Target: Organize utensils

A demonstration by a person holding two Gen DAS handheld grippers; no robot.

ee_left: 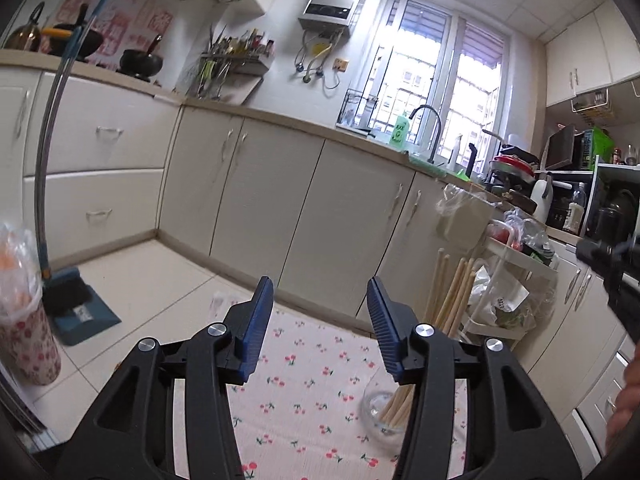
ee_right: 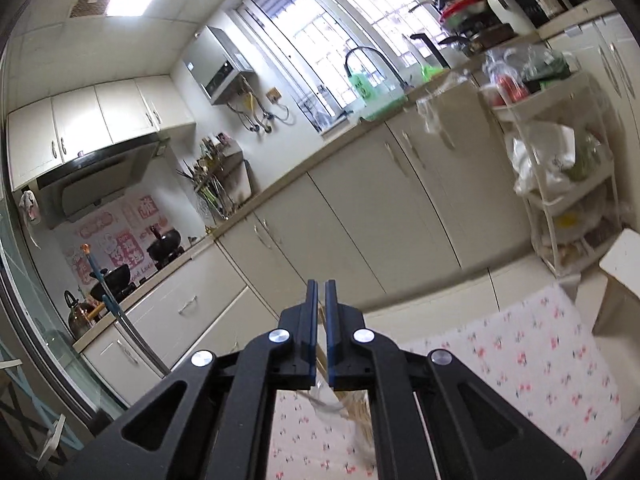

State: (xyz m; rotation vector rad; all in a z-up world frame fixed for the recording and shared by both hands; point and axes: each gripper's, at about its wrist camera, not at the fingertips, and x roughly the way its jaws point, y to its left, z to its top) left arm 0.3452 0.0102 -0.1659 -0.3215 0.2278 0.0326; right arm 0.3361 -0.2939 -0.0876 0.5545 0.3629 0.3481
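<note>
Left gripper [ee_left: 320, 300], jaws spread and empty, points over a cherry-print cloth [ee_left: 304, 392] toward the kitchen cabinets. Just right of it, a clear glass jar [ee_left: 378, 412] stands on the cloth with a bundle of pale chopsticks [ee_left: 452, 292] upright in it; their middle is hidden behind the right-hand finger. Right gripper [ee_right: 319, 320], jaws pressed almost together, appears to pinch something thin and pale, too blurred to name; the same jar and chopsticks [ee_right: 358, 410] lie blurred beneath its fingers. Judged step: between placements, with the utensils already gathered into the jar. Judged next move: the open gripper must find a further loose utensil, none of which is visible here, or steady the jar while the other finishes. A flower-patterned cup [ee_left: 30, 340] with a plastic liner stands at far left.
</note>
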